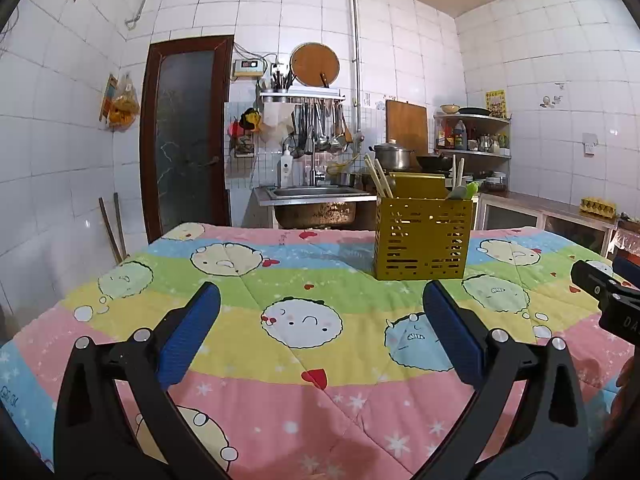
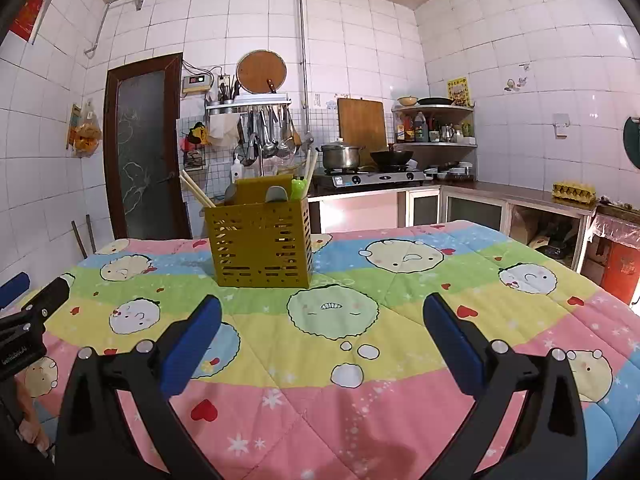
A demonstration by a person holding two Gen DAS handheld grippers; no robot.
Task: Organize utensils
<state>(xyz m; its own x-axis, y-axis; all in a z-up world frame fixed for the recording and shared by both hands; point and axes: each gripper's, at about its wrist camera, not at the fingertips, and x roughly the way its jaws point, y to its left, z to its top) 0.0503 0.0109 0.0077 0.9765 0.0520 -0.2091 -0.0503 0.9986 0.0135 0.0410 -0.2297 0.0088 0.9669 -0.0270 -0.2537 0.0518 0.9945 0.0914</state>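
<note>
A yellow slotted utensil holder [image 1: 423, 237] stands upright on the cartoon-print quilt [image 1: 280, 280]; it also shows in the right wrist view [image 2: 262, 243]. Chopsticks [image 1: 378, 178], spoons and a green-handled utensil [image 1: 469, 190] stick out of it. In the right wrist view I see chopsticks [image 2: 197, 193], grey spoon bowls [image 2: 277, 194] and the green utensil [image 2: 298, 185]. My left gripper [image 1: 320, 300] is open and empty, well short of the holder. My right gripper [image 2: 322, 312] is open and empty, in front of and right of the holder.
The quilt [image 2: 400, 288] covers the table. Behind it are a steel sink [image 1: 320, 196], a stove with a pot [image 2: 342, 156] and wok [image 2: 392, 157], a corner shelf [image 2: 436, 128], a door [image 2: 142, 148] and an egg carton [image 2: 573, 191].
</note>
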